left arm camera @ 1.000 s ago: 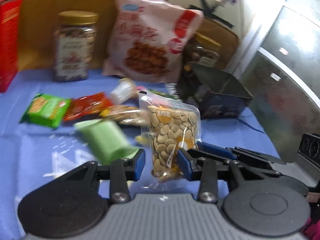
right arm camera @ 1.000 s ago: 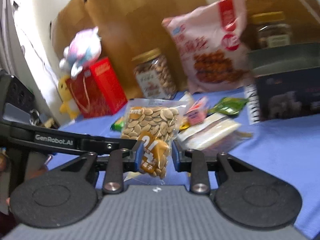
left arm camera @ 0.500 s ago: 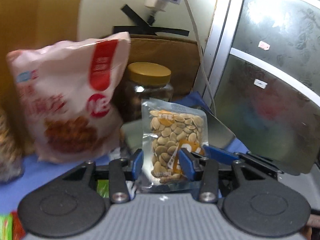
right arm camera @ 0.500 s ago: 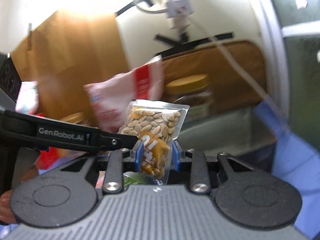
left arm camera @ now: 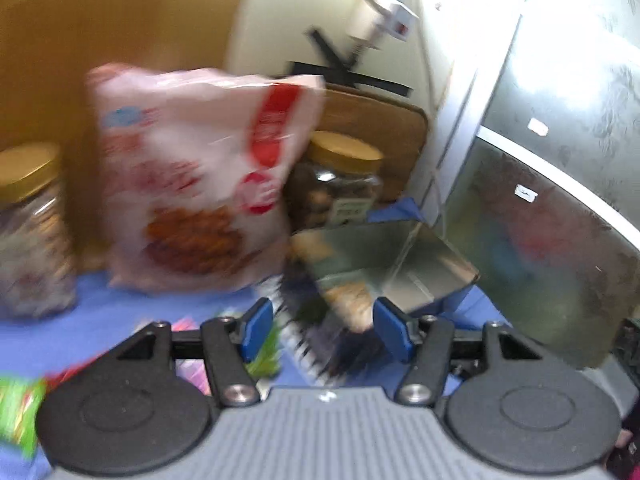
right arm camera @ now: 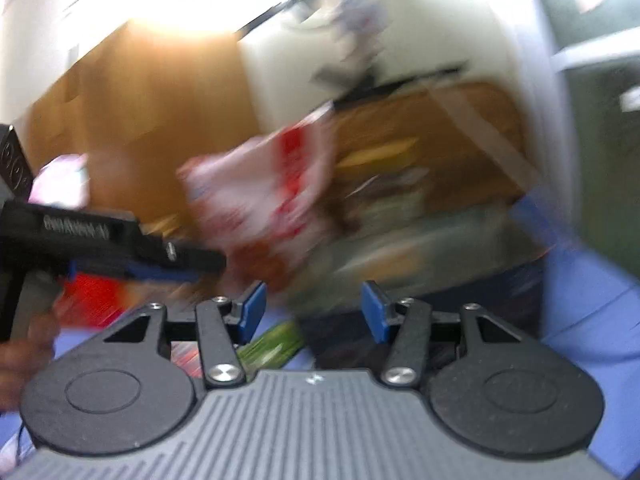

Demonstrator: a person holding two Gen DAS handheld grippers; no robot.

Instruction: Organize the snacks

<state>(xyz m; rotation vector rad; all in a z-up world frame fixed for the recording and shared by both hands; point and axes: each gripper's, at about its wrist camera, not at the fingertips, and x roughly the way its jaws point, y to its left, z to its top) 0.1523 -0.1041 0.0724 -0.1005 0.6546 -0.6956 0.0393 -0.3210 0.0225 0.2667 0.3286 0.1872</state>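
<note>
Big pink snack bag (left arm camera: 200,176): upright beside box, could topple if bumped.
Dark box (left arm camera: 384,264): near tabletop's back edge; seed packet (left arm camera: 348,300) lies inside, may catch departing jaws.
Left gripper (left arm camera: 326,326), right gripper (right arm camera: 312,312): jaws just opened, empty.

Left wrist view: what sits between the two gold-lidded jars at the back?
The large pink snack bag stands between the left jar and right jar, overlapping the right one.

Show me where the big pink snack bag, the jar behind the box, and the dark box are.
pink snack bag (left arm camera: 192,184): left wrist view, middle of its front.
jar (left arm camera: 344,152): left wrist view, on its yellow lid.
dark box (left arm camera: 432,276): left wrist view, inner right wall.
</note>
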